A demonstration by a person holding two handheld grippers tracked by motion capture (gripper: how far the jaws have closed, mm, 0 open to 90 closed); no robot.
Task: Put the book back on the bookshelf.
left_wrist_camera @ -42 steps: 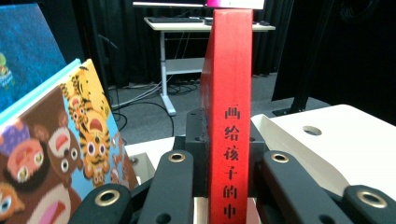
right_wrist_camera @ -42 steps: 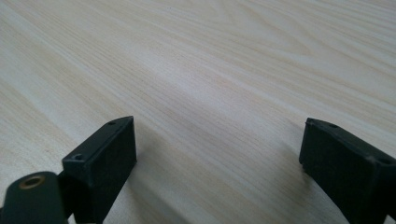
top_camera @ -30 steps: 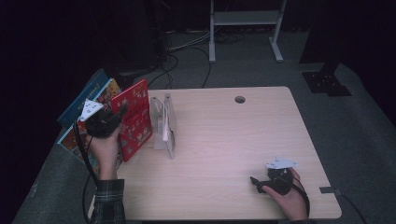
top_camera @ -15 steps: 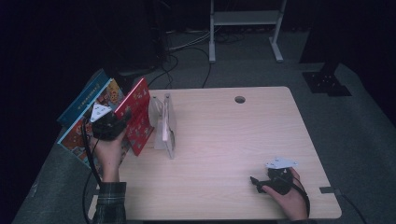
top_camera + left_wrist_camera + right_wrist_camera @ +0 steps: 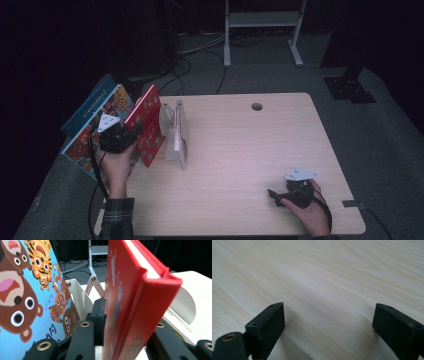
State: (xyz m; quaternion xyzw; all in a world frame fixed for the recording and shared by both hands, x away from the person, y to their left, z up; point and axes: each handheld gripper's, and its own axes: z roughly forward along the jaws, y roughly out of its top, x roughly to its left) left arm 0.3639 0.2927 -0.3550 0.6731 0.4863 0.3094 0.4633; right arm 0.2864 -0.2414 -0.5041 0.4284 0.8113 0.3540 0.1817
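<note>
At the table's left edge, the left gripper [image 5: 131,131] is straddling the red book [image 5: 130,302] with jaws just widening, the book standing upright beside the white book stand [image 5: 176,135], while the spread right gripper [image 5: 276,196] is resting far off.

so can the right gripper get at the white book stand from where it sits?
Probably yes. The right gripper rests open at the table's near right corner, and only bare tabletop lies between it and the white book stand; it's a long reach across, though.
</note>
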